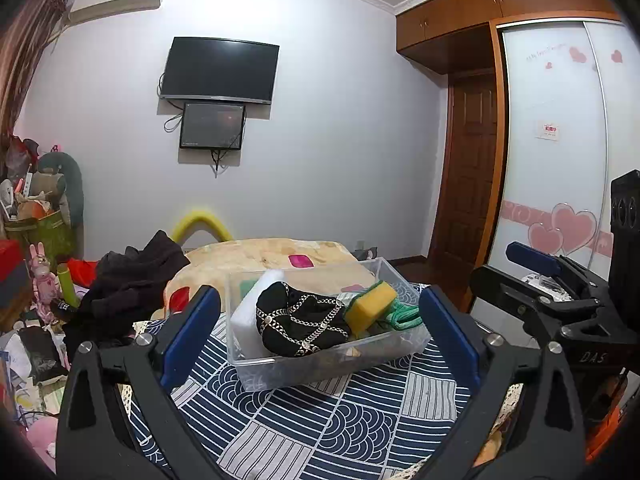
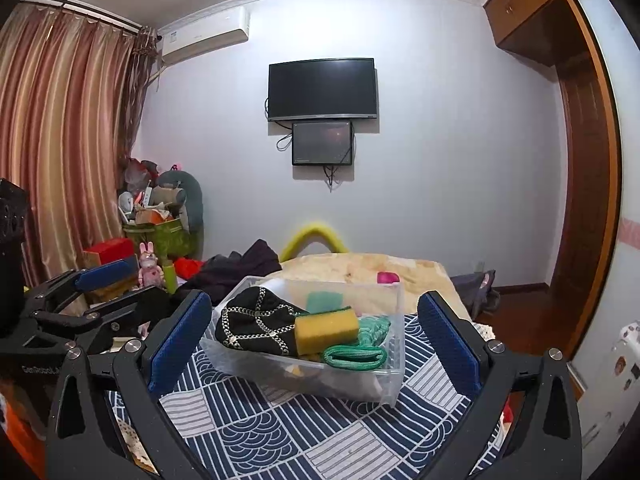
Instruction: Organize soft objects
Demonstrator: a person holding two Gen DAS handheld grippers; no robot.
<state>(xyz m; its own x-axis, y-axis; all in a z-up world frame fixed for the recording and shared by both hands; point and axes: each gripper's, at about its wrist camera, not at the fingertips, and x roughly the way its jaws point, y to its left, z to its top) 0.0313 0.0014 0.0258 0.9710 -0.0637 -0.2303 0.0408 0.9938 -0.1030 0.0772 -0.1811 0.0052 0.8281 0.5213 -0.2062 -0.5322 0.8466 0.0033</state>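
A clear plastic bin stands on the blue patterned cloth. In it lie a black pouch with a chain pattern, a yellow sponge, a green knitted piece and a white foam block. My left gripper is open and empty, just in front of the bin. My right gripper is open and empty, also facing the bin. Each gripper shows at the edge of the other's view.
A heap of dark clothes lies left of the bin. A beige blanket with a pink item is behind. Toys and boxes crowd the left; a wardrobe stands right.
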